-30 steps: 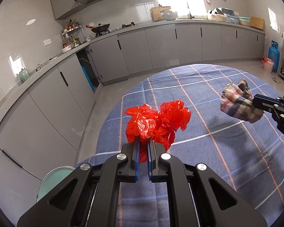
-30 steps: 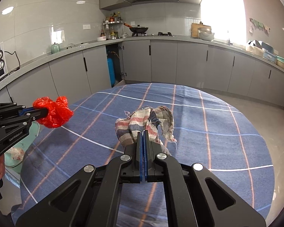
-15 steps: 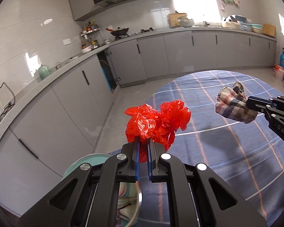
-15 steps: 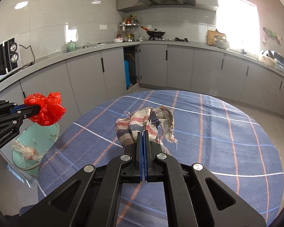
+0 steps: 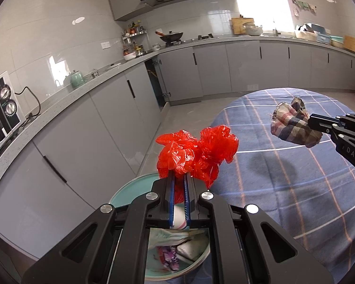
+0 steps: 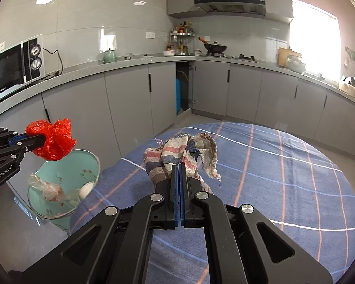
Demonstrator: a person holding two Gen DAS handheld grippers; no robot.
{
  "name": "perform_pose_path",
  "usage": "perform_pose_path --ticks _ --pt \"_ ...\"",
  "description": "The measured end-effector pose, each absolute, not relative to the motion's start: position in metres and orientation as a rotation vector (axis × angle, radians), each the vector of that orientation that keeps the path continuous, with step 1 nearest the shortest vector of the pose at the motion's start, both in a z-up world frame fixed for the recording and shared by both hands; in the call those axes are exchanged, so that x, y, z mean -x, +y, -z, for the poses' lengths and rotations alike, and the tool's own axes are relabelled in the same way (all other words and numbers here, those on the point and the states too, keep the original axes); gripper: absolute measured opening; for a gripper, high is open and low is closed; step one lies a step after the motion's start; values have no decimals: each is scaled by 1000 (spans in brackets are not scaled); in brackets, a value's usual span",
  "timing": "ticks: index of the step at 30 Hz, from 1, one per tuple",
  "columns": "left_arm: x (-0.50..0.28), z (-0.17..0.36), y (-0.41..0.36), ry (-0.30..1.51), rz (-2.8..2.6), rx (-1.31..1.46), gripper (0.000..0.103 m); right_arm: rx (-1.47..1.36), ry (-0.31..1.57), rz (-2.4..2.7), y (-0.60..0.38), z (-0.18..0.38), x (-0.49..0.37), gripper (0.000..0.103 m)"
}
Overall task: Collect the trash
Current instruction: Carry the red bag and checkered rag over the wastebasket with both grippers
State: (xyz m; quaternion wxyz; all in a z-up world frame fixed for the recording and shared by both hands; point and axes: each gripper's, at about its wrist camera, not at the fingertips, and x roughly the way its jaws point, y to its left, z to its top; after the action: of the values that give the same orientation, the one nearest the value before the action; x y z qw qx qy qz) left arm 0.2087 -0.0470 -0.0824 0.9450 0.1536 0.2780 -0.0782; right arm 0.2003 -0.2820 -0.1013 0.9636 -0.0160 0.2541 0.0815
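Note:
My left gripper [image 5: 179, 177] is shut on a crumpled red plastic bag [image 5: 196, 152], held in the air above a pale green trash bin [image 5: 130, 190]. From the right wrist view, the red plastic bag [image 6: 52, 142] hangs over the bin's [image 6: 92, 165] left rim, and the bin holds clear plastic wrap and other scraps. My right gripper [image 6: 179, 165] is shut on a frayed checked cloth [image 6: 179, 151], held over the table's left part. The checked cloth [image 5: 293, 127] also shows at the right of the left wrist view.
A round table with a blue checked tablecloth [image 6: 272, 177] stands right of the bin. Grey kitchen cabinets [image 6: 130, 101] run along the walls behind, one door open. A microwave [image 6: 14, 66] sits on the counter at left. Bare floor lies between table and cabinets.
Both grippers have swung left off the table's middle, each keeping its load. The red bag now hangs over the green bin, which has come fully into view.

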Motion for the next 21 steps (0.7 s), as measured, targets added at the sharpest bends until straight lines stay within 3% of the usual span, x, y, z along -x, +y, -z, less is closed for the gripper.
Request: perform_pose_path --ticks 21 --pt "-200 85 14 564 9 -284 7 96 497 -280 -213 95 -205 2"
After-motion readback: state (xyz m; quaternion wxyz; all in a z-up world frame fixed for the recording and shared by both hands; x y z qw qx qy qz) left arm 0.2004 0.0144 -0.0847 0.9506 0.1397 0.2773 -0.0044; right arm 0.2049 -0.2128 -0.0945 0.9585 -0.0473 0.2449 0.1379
